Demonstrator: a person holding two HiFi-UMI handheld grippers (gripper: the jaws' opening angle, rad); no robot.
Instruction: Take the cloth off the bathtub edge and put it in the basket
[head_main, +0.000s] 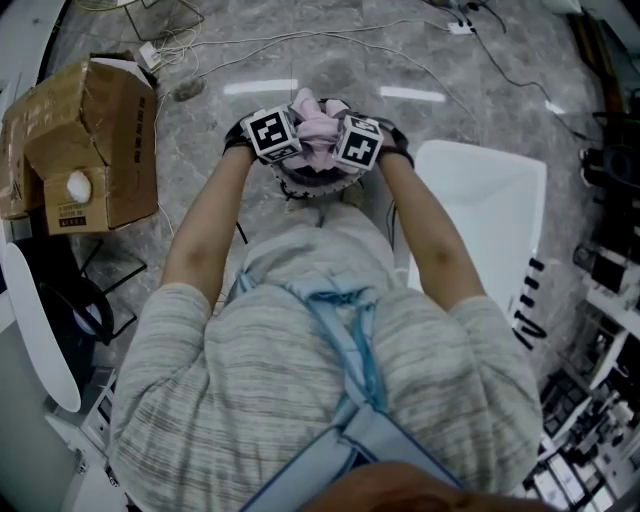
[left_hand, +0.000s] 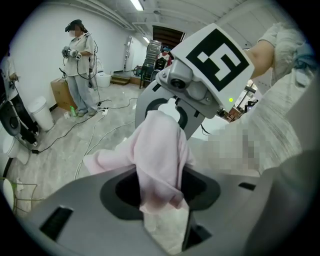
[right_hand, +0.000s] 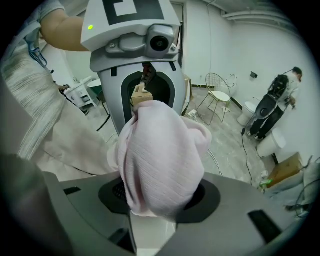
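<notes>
A pale pink cloth (head_main: 318, 125) is bunched up between both grippers, in front of the person's body. My left gripper (head_main: 293, 158) and right gripper (head_main: 343, 160) face each other, and each is shut on a side of it. In the left gripper view the cloth (left_hand: 160, 150) hangs through my left gripper's (left_hand: 161, 202) jaws. In the right gripper view it fills my right gripper (right_hand: 159, 202) as a thick wad (right_hand: 162, 155). Right under the cloth shows the dark round rim of the basket (head_main: 312, 188). The white bathtub (head_main: 490, 205) stands to the right.
An open cardboard box (head_main: 90, 140) stands at the left on the marble floor, with cables (head_main: 300, 42) running across the far side. Shelving with small items (head_main: 600, 330) lines the right edge. Another person (left_hand: 80, 65) stands far off; a wire chair (right_hand: 216, 95) is also in the room.
</notes>
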